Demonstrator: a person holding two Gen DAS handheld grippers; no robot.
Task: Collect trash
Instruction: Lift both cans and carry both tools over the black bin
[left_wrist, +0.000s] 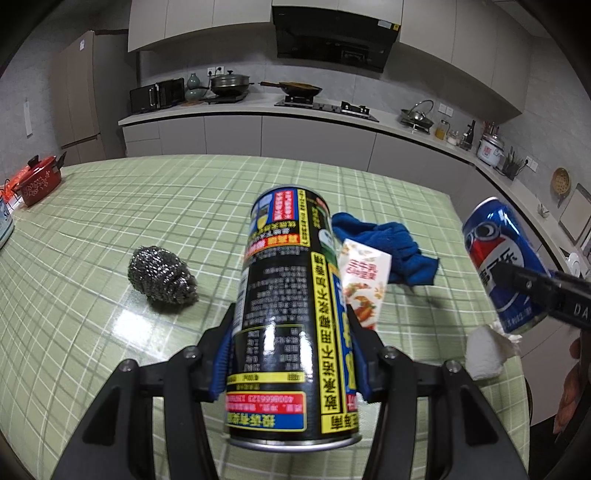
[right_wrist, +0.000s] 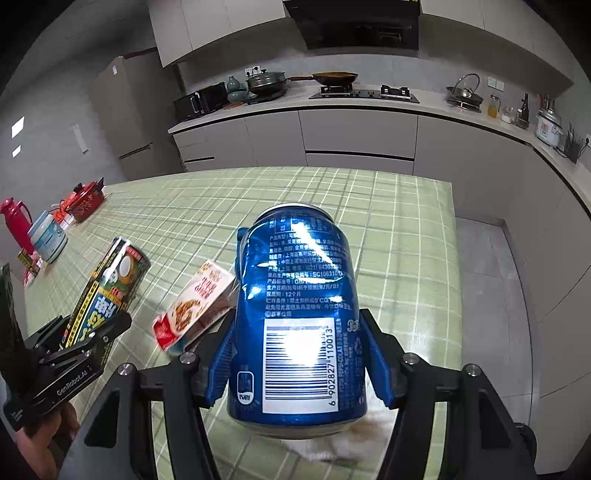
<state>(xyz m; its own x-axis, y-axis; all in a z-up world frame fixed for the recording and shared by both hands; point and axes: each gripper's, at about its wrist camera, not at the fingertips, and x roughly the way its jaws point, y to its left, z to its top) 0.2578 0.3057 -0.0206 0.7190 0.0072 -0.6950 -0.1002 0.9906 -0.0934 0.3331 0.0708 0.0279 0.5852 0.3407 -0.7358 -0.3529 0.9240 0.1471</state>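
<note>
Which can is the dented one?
The blue can in the right gripper; its side is crumpled. The black can in the left gripper looks smooth.

dim, fisheye warp, can glare

The green checked table (left_wrist: 110, 229) carries a steel scourer (left_wrist: 160, 275); right of it lie a blue cloth (left_wrist: 395, 240), a snack carton (left_wrist: 364, 280) and crumpled tissue (left_wrist: 484, 354).

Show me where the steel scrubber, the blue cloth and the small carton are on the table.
steel scrubber (left_wrist: 161, 276): left wrist view, middle of the wire ball.
blue cloth (left_wrist: 397, 245): left wrist view, the crumpled middle.
small carton (right_wrist: 195, 302): right wrist view, its printed top face.
</note>
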